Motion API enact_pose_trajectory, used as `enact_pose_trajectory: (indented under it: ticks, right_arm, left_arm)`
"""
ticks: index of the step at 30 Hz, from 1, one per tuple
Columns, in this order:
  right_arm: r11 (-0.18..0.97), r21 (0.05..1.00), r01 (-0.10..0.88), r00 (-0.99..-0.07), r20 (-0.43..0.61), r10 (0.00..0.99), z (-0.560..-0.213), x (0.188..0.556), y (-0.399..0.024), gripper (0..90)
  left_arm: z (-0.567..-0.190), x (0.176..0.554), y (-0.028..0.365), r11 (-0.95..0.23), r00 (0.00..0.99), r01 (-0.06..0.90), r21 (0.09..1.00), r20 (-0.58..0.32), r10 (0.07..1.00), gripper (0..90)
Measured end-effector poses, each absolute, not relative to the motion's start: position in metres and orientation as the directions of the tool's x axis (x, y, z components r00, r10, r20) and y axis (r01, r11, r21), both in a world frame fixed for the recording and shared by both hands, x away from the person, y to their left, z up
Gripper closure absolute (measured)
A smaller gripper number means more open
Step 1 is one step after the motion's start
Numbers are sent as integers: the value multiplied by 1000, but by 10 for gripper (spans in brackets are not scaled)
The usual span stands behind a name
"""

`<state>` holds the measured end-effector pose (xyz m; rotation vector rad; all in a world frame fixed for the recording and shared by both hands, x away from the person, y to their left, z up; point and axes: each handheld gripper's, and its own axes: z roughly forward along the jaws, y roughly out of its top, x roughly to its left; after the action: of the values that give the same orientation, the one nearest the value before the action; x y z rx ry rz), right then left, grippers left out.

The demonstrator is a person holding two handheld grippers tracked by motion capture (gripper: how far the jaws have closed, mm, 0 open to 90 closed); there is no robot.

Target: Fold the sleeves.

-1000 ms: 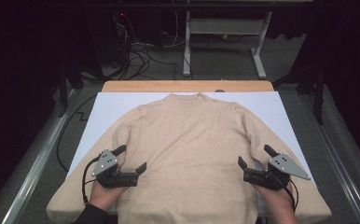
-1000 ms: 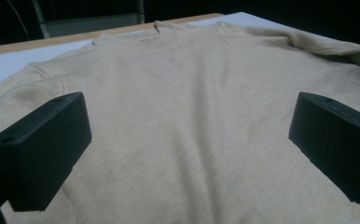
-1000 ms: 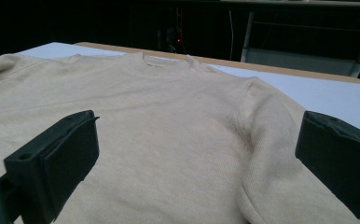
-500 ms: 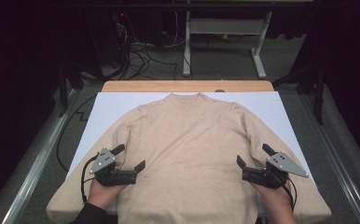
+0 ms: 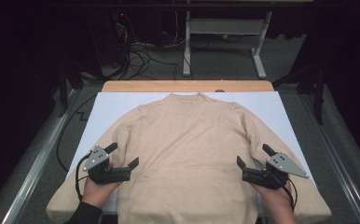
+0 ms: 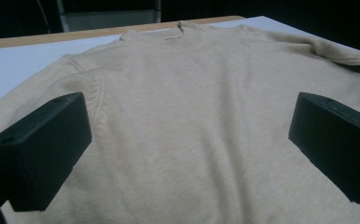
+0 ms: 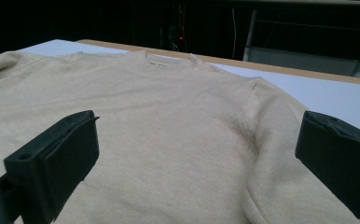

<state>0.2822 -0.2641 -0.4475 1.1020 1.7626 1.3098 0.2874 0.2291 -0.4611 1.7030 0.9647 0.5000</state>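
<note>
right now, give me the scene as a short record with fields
garment: beige sweater, laid flat, front up, collar away from the person
surface: white sheet over a wooden table
left gripper: open, over the sweater near its left armpit seam
right gripper: open, over the sweater near its right armpit seam
held: nothing

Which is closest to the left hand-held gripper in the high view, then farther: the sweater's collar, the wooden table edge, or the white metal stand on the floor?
From the left hand-held gripper:
1. Beige knitted sweater's collar, at the garment's far middle.
2. Light wooden table edge, just beyond the collar.
3. White metal stand, on the floor behind the table.
</note>
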Motion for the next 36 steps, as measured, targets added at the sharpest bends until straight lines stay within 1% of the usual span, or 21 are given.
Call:
enact_pose_trajectory:
  ticks: [7,13,21,27,29,32,36]
  right_arm:
    - [135,962,237,-416,-25,909,-447,282,-265,0]
    - [132,962,241,-413,-21,910,-447,282,-265,0]
    - [131,962,239,-412,-22,911,-446,282,-265,0]
    - [133,961,241,-410,-23,912,-446,282,-264,0]
    - [137,960,243,-411,-26,911,-446,282,-263,0]
    - [141,960,243,-412,-30,911,-446,283,-262,0]
    - [144,959,244,-414,-32,910,-446,283,-261,0]
  left_arm:
    - [-458,287,240,-97,556,362,927,-131,820,0]
    - [-454,283,256,-77,513,365,928,-131,849,0]
    - [-451,267,274,-66,469,362,930,-121,875,0]
    - [-453,257,296,-63,437,382,922,-121,891,0]
    - [-453,252,303,-71,426,379,923,-106,899,0]
    - [-459,246,319,-70,404,406,911,-110,908,0]
    - [-466,248,328,-68,378,437,897,-115,919,0]
